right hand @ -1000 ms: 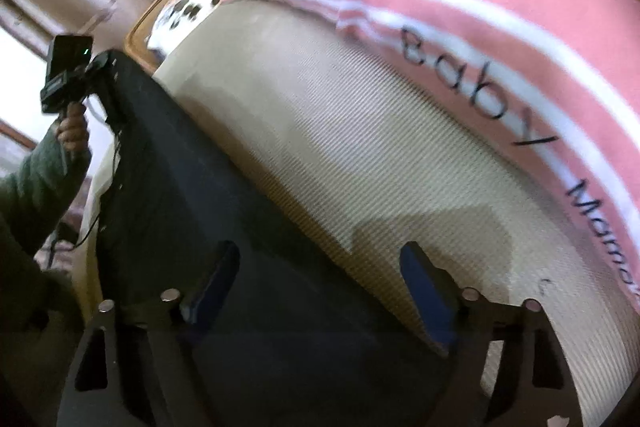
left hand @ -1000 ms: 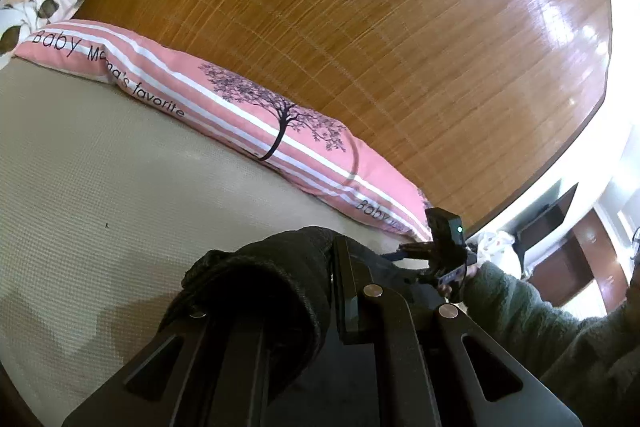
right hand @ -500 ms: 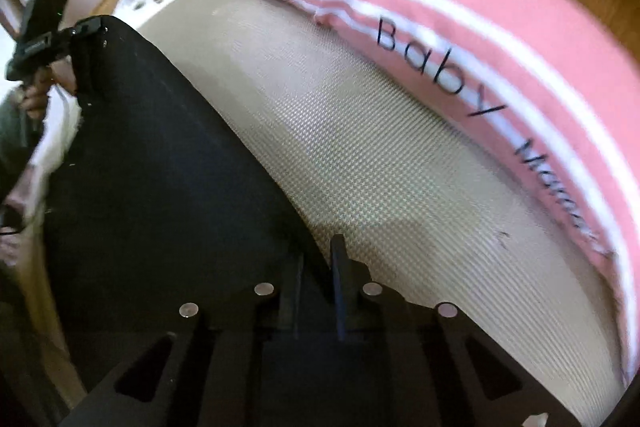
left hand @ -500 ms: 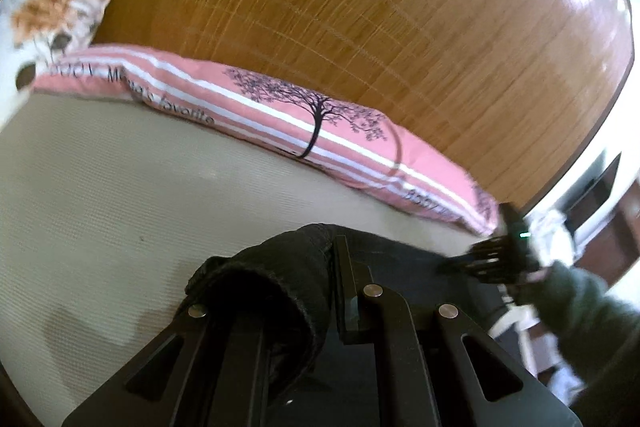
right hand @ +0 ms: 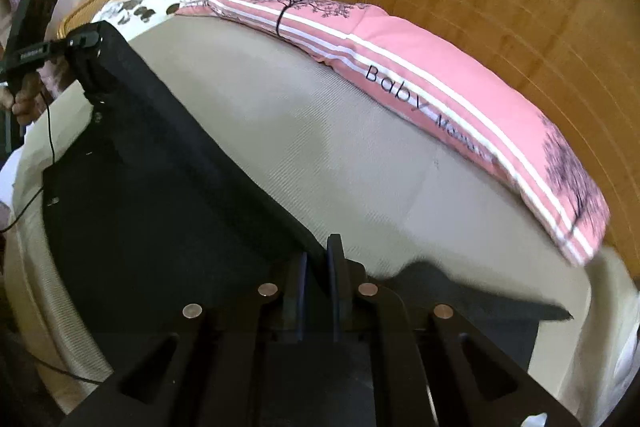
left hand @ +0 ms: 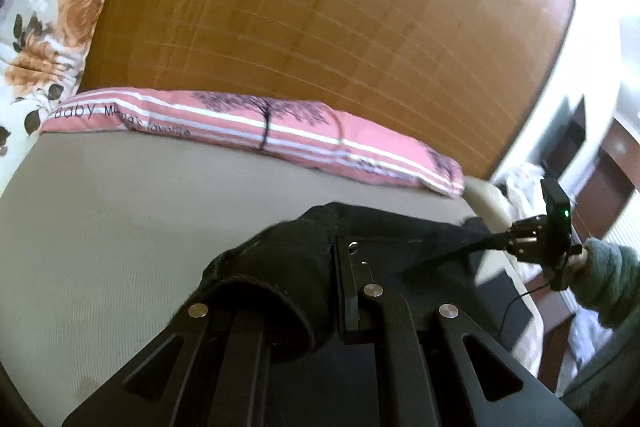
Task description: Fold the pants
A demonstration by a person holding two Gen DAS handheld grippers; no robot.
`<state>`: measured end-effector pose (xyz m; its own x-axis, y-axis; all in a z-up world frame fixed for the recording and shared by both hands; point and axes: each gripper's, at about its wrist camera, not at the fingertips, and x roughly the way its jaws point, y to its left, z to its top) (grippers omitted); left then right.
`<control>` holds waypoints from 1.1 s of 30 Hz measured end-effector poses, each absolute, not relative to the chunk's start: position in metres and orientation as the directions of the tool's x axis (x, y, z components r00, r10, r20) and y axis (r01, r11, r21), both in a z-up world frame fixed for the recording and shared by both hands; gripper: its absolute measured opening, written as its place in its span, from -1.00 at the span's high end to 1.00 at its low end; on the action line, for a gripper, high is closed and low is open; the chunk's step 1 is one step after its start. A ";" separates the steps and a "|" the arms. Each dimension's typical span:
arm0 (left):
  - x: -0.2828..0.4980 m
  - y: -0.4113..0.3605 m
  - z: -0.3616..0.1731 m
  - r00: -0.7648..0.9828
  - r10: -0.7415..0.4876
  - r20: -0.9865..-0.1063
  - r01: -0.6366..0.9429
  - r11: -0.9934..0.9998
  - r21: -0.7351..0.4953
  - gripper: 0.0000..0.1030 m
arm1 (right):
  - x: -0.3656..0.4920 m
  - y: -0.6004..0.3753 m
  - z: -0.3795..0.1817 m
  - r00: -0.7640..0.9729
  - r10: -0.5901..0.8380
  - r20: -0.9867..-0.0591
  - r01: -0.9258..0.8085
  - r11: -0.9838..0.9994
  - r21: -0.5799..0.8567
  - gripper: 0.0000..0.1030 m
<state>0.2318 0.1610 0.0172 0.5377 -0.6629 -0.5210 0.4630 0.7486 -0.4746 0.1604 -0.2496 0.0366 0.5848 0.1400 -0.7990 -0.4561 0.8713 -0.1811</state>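
Hidden or unclear:
- Black fabric pants (right hand: 160, 195): one pair. The lower part runs out of frame beneath the gripper bodies in both views; legs and waistband cannot be told apart. The cloth is stretched in the air between the two grippers above the beige woven mattress (right hand: 340, 147), and a loose dark corner trails low at the right of the right wrist view.
- Left gripper (left hand: 334, 267): its left finger is wrapped under a bunched fold of the pants, so only the right finger (left hand: 348, 287) shows clearly. Jaws together, clamped on the pants' edge.
- Right gripper (right hand: 318, 287): jaws drawn almost together, pinching the taut top edge of the pants; the fingertips are partly lost against the black cloth.
- The person: only a grey-green fleece sleeve (left hand: 608, 283) and parts of the hands behind the gripper handles are seen.
- Room at the right edge of the left wrist view: blurred, dark furniture and white items hard to identify.
- Lettering on the pink pillow is smeared; "Baby" reads clearly, the rest only partly.

Count:
- Grippers: two, each seen from the other's camera.
- Pink pillow with white stripes and a black tree print (left hand: 256, 131): one, lying along the wooden headboard (left hand: 320, 19).
- White pillow with orange flowers (left hand: 44, 39): one, at the mattress's far corner, just beside the pink one.
- Thin black cable (right hand: 50, 131): one, hanging below the left gripper.
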 end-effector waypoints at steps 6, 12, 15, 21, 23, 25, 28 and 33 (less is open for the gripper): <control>0.170 0.165 -0.004 0.409 -0.680 -0.609 0.518 0.722 -0.459 0.82 | 0.091 -0.252 0.000 0.546 0.162 -0.822 -0.383 0.921 -0.073 0.87; 0.128 0.151 -0.061 0.250 -0.587 -0.770 0.535 0.747 -0.395 0.81 | 0.063 -0.244 -0.063 0.478 0.129 -0.869 -0.355 0.933 -0.058 0.87; 0.115 0.145 -0.074 0.241 -0.530 -0.813 0.546 0.767 -0.338 0.74 | 0.059 -0.241 -0.083 0.471 0.100 -0.876 -0.335 0.939 -0.073 0.87; 0.118 0.150 -0.061 0.264 -0.448 -0.854 0.466 0.835 -0.293 0.02 | 0.051 -0.233 -0.085 0.511 0.078 -0.856 -0.274 0.959 -0.077 0.61; 0.113 0.158 -0.056 0.285 -0.397 -0.873 0.420 0.870 -0.259 -0.29 | 0.040 -0.233 -0.081 0.528 0.088 -0.845 -0.268 0.961 -0.067 0.32; 0.108 0.169 -0.051 0.277 -0.390 -0.878 0.388 0.882 -0.269 -0.32 | 0.031 -0.233 -0.075 0.546 0.093 -0.832 -0.255 0.965 -0.060 0.24; 0.095 0.189 -0.043 0.286 -0.391 -0.875 0.311 0.901 -0.301 -0.32 | 0.015 -0.241 -0.067 0.569 0.126 -0.813 -0.229 0.973 -0.010 0.23; 0.076 0.214 -0.036 0.277 -0.480 -0.832 0.077 0.874 -0.479 -0.33 | 0.008 -0.258 -0.066 0.575 0.217 -0.789 -0.160 0.975 0.151 0.17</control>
<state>0.0760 0.2136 -0.0364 0.2772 -0.4803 -0.8321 0.0769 0.8744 -0.4791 0.0079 -0.2578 -0.0658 0.5746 0.2168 -0.7892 -0.1601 0.9754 0.1513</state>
